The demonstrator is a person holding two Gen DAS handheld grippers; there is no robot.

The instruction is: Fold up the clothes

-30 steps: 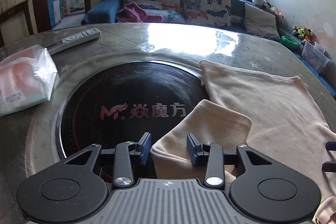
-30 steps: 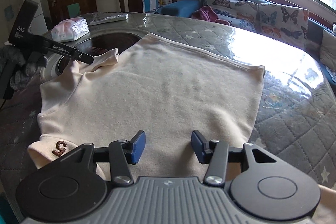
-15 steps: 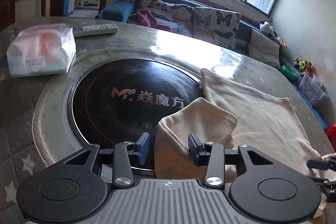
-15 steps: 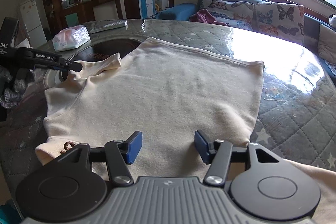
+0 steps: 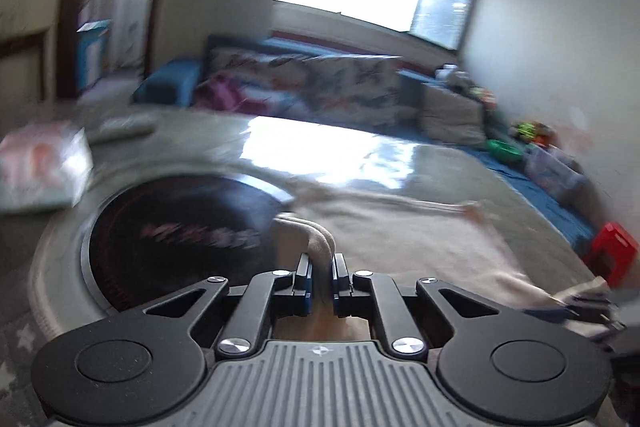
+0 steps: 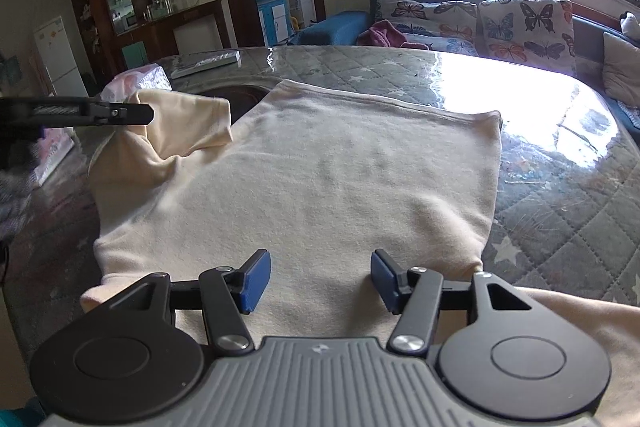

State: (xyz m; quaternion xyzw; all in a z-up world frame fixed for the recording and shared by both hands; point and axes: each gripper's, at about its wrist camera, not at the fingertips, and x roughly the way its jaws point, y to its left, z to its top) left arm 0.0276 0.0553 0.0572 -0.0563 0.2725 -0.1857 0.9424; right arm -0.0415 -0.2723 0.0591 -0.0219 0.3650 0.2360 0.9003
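A cream T-shirt (image 6: 340,163) lies flat on the round table. Its left sleeve (image 6: 188,123) is lifted off the table, pinched by my left gripper (image 6: 144,114). In the blurred left wrist view, the jaws of the left gripper (image 5: 321,261) are closing, with a bunched fold of the sleeve (image 5: 316,233) squeezed between the pads. My right gripper (image 6: 320,267) hovers open just above the shirt's near part, and nothing sits between its blue pads.
A black round hotplate (image 5: 180,227) is set in the table under the sleeve. A tissue pack (image 6: 136,83) and a remote (image 6: 208,61) lie at the far left. The quilted table cover (image 6: 560,187) shows to the right. A sofa (image 6: 480,23) stands behind.
My left gripper has closed on the sleeve, risen and swung to the right with it. The sleeve now hangs off the table. My right gripper's jaws stand slightly wider; it has stayed in place.
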